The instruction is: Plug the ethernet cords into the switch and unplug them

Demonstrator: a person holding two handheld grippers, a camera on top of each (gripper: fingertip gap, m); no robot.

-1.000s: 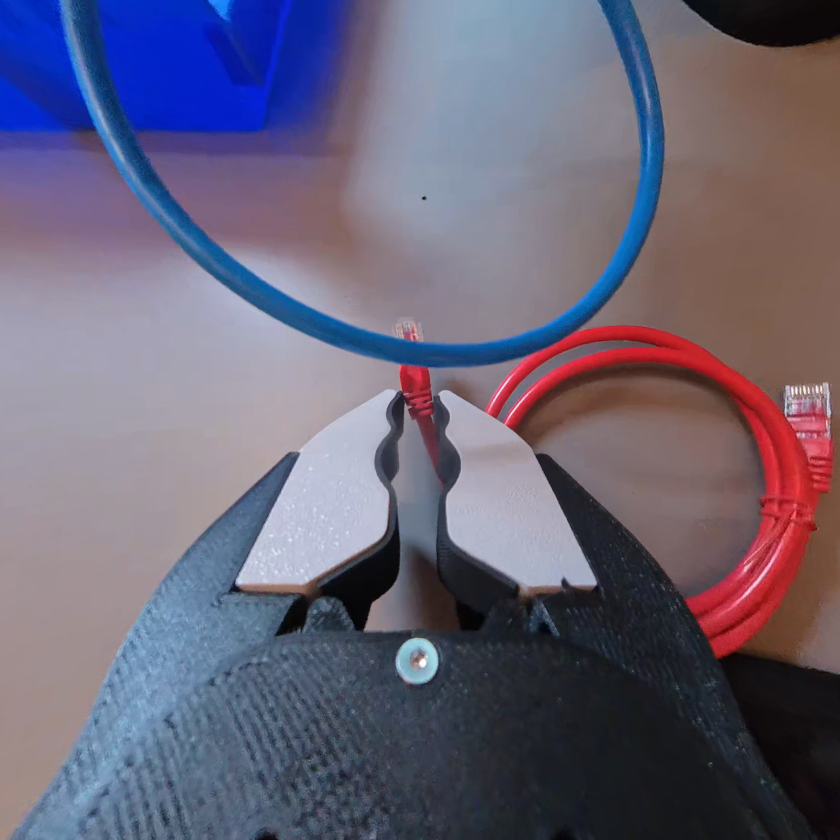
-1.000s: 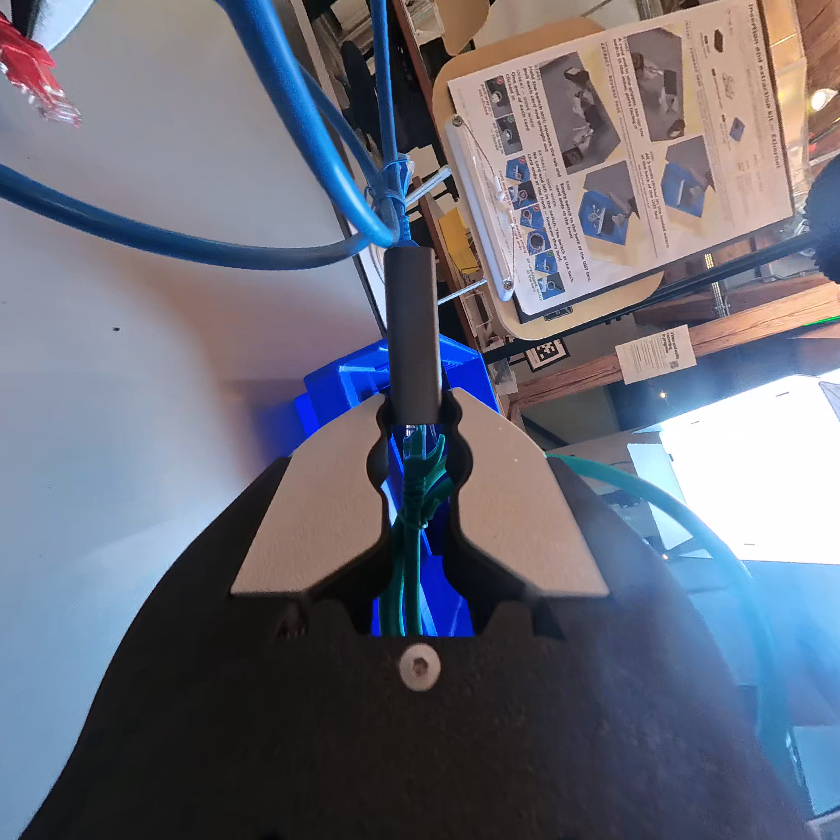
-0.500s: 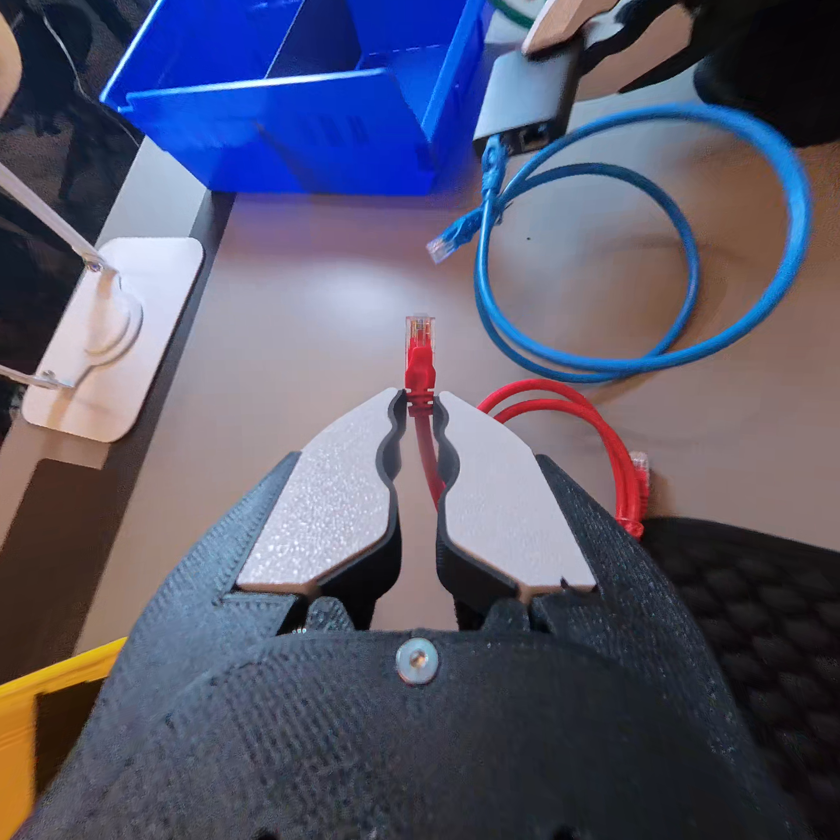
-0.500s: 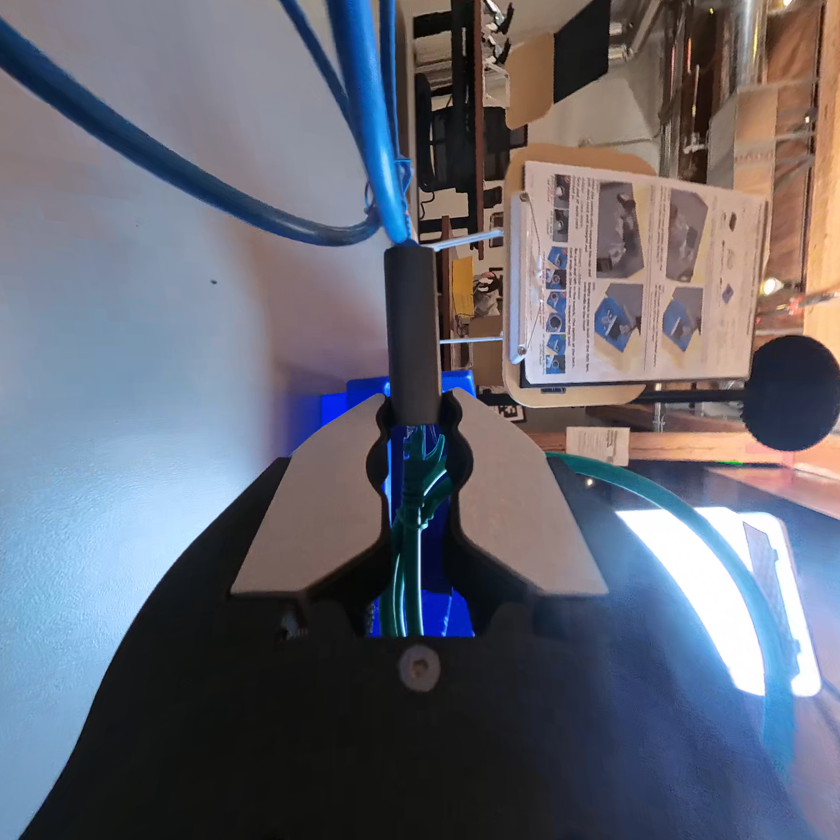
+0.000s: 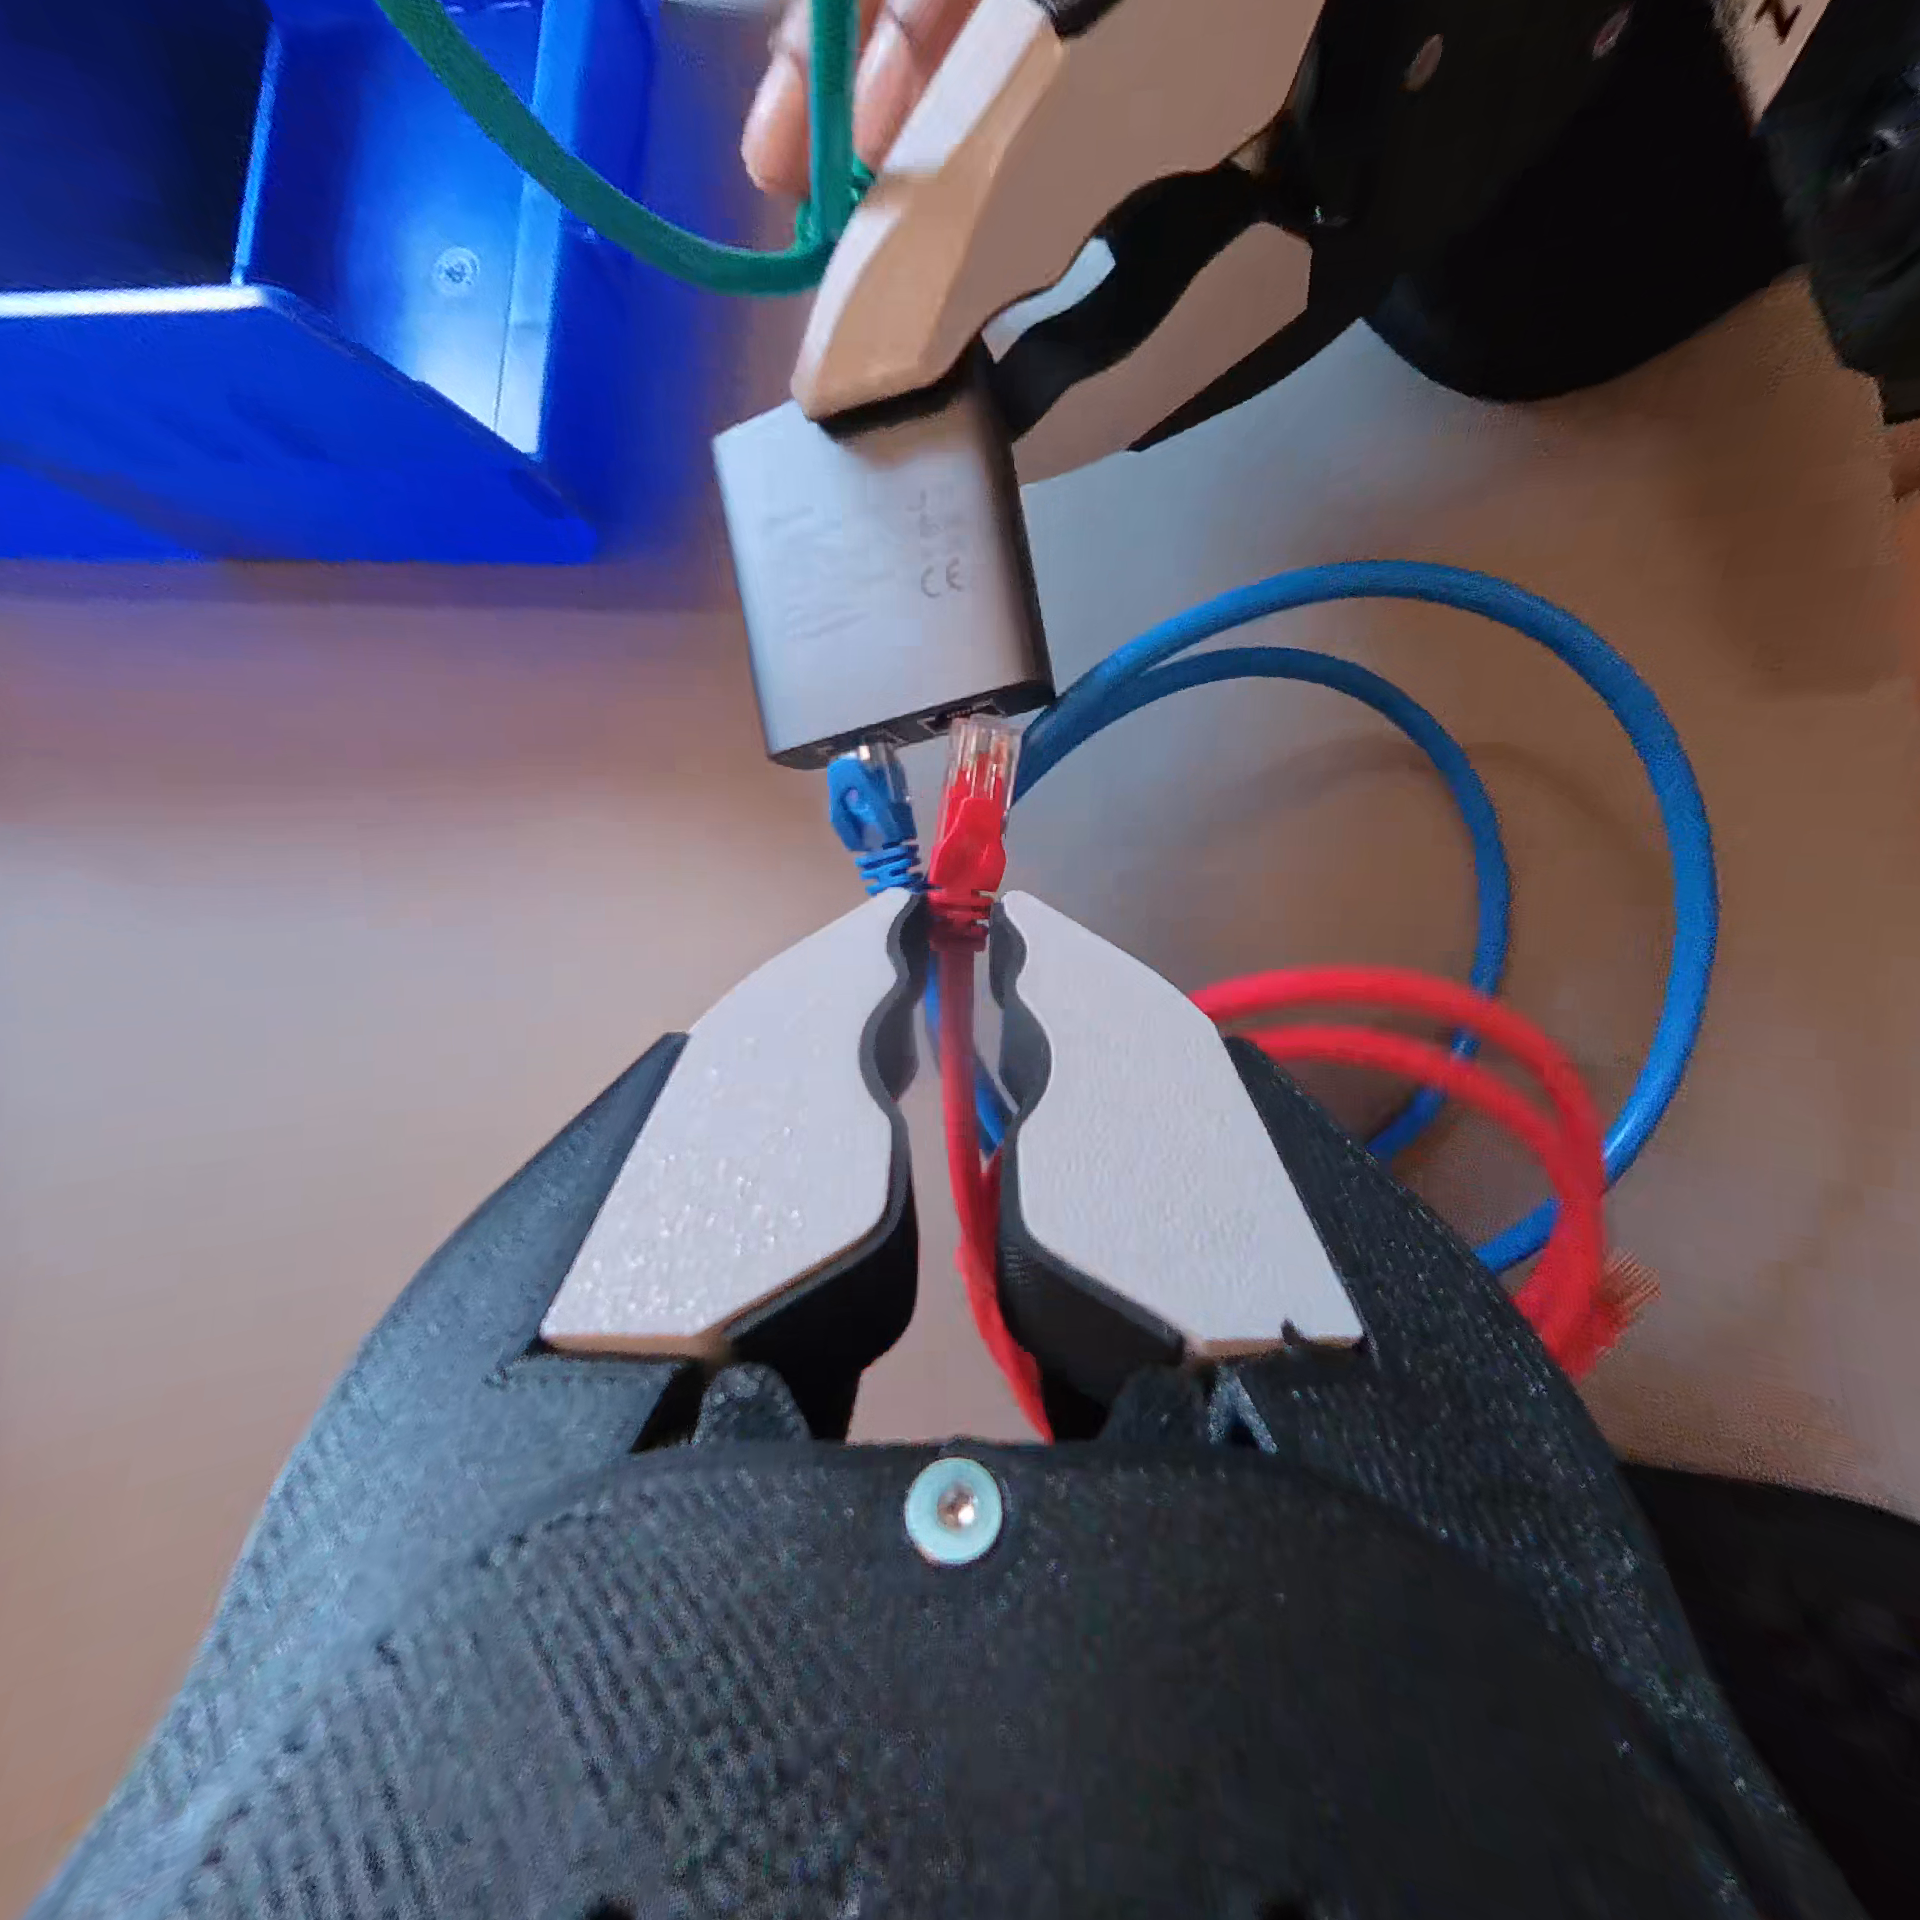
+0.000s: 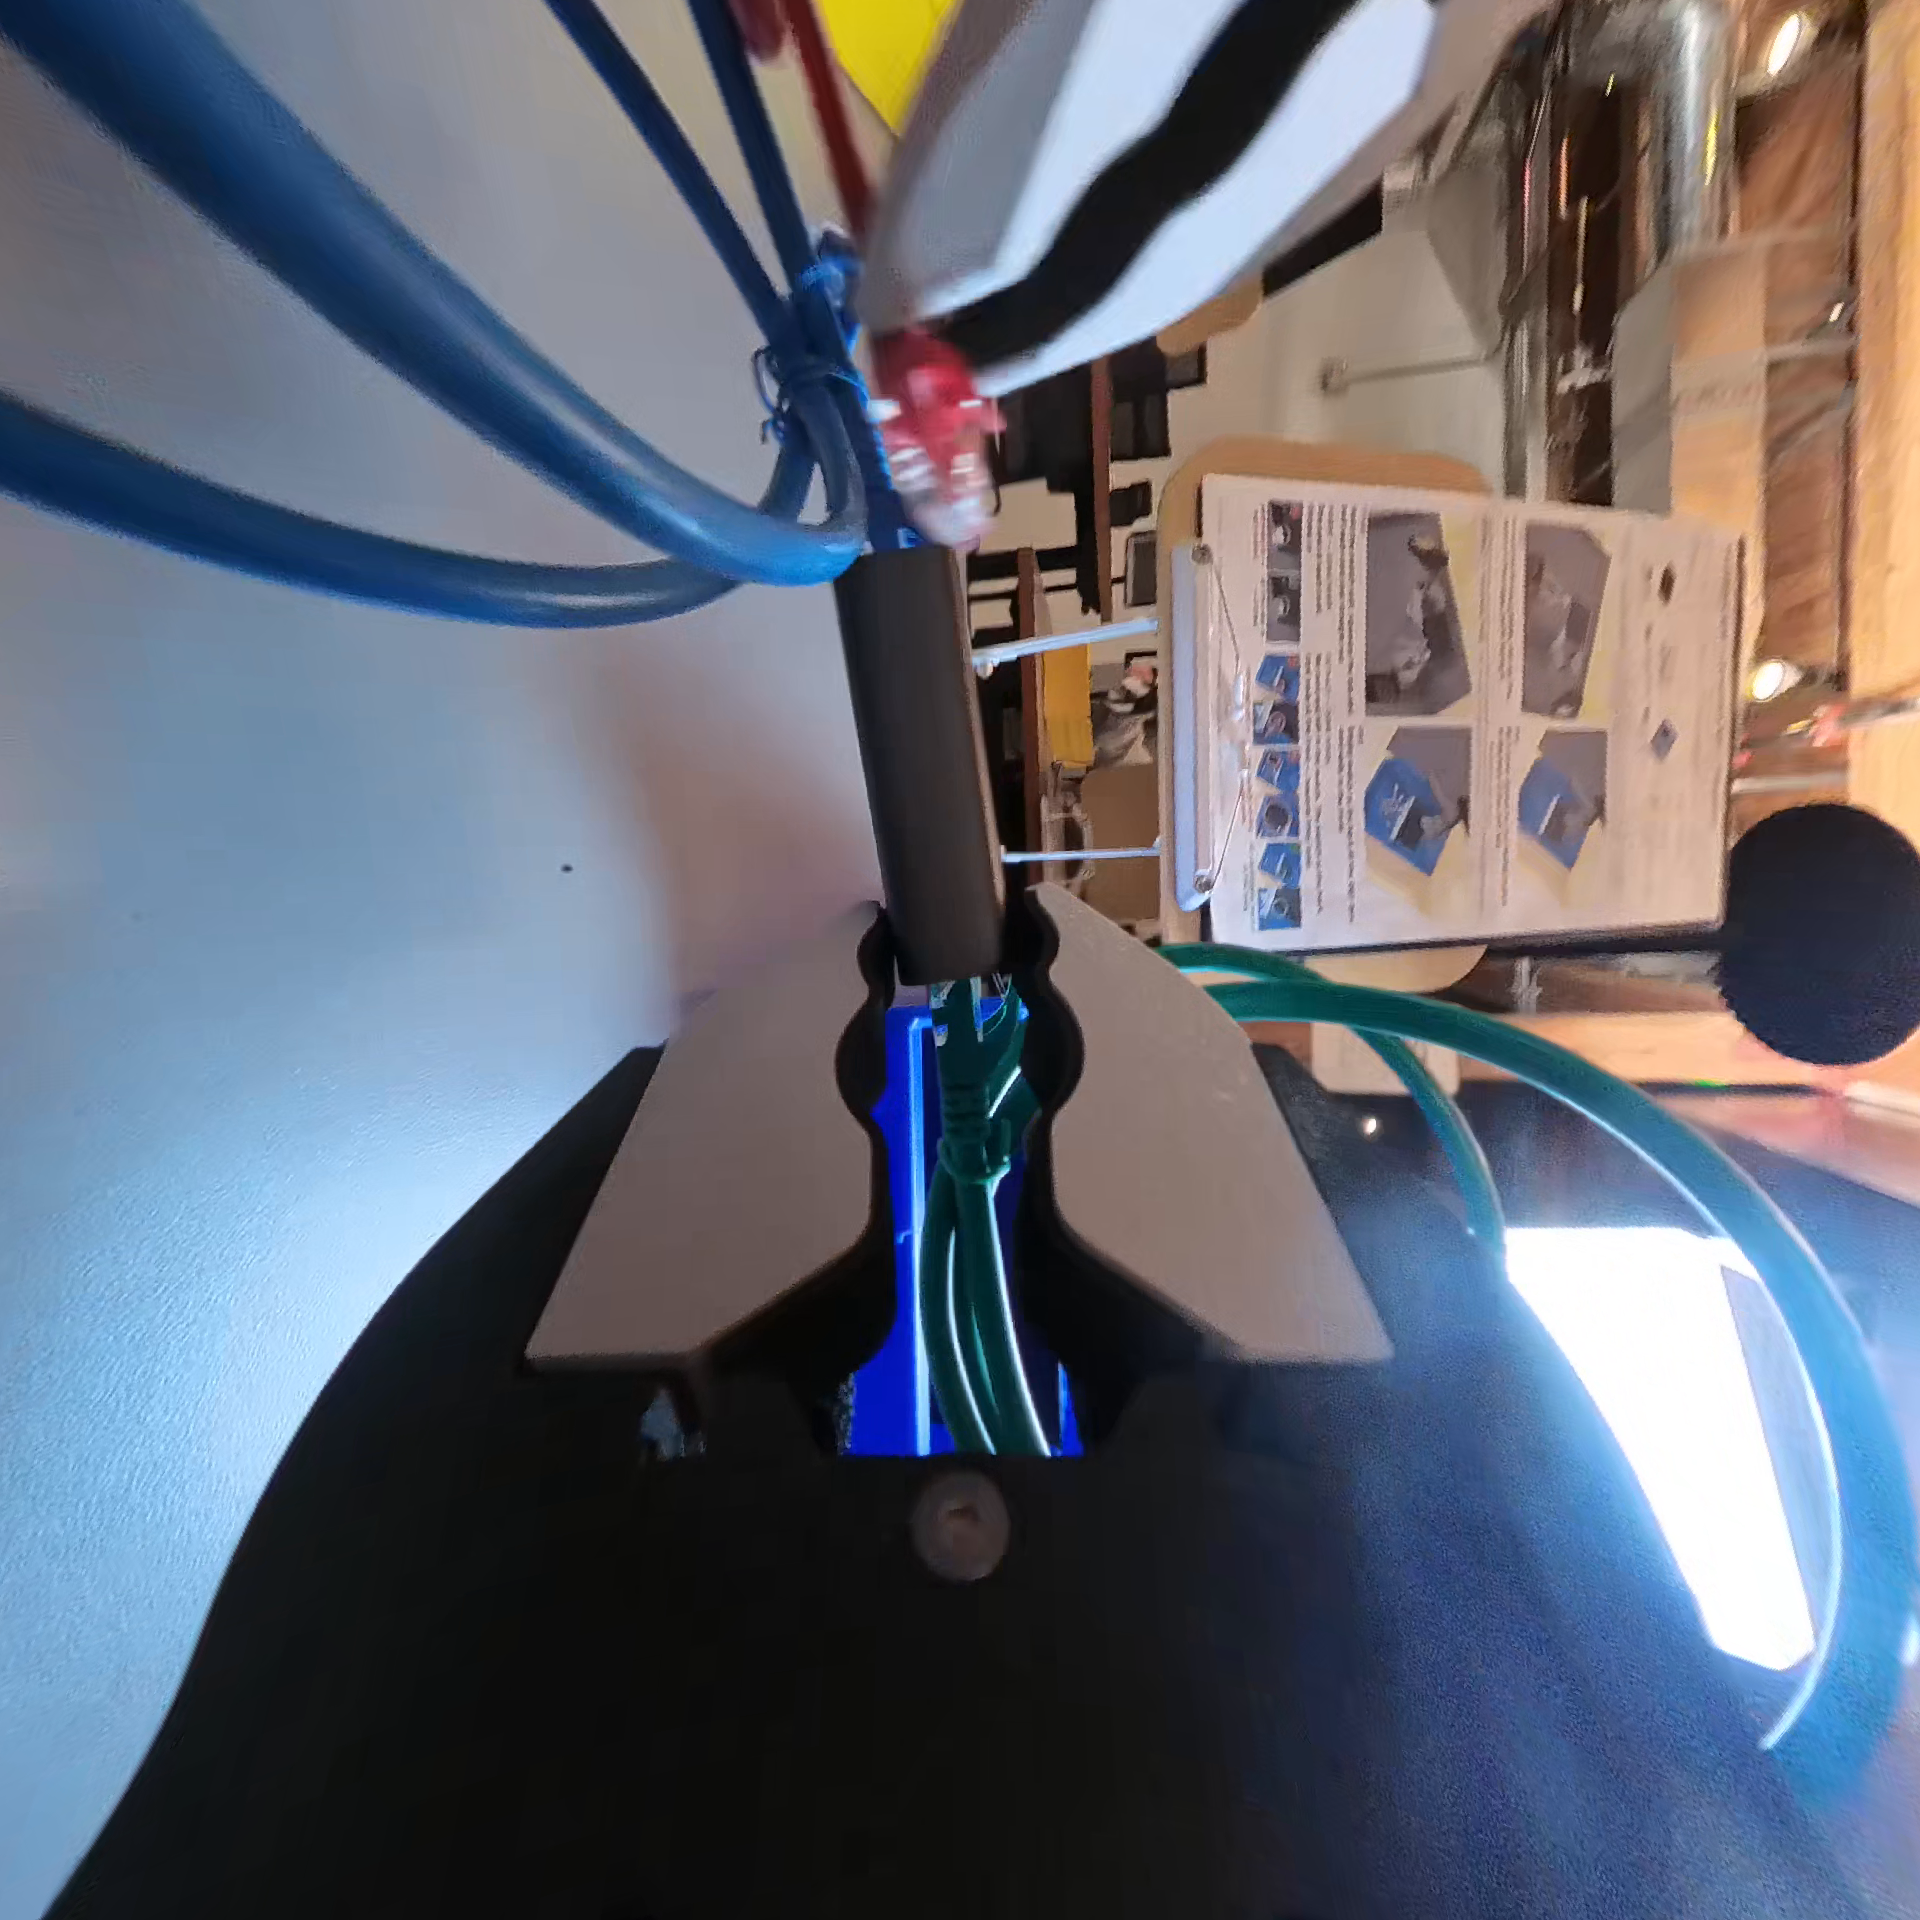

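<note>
My left gripper (image 5: 958, 906) is shut on the red ethernet cord (image 5: 966, 831), just behind its plug. The clear plug tip touches the mouth of a port on the dark grey switch (image 5: 883, 582). A blue cord (image 5: 871, 810) is plugged into the port beside it. My right gripper (image 6: 951, 925) is shut on the switch (image 6: 920, 758) and holds it above the table; a green cord (image 6: 971, 1101) is plugged into its near end. In the right wrist view the red plug (image 6: 935, 436) and the left gripper's fingers (image 6: 1091, 177) are at the switch's far end, blurred.
A blue bin (image 5: 270, 312) stands at the back left on the brown table (image 5: 312, 935). Blue loops (image 5: 1621, 831) and red coils (image 5: 1455, 1060) lie to the right. A clipboard with picture sheets (image 6: 1455, 717) and a black round microphone (image 6: 1818, 925) stand beyond the table. About 8 centimetres separates my left fingertips from my right.
My left gripper has carried the red plug forward from mid-table up to the switch's port. The right gripper has brought the switch closer and tilted it toward the plug.
</note>
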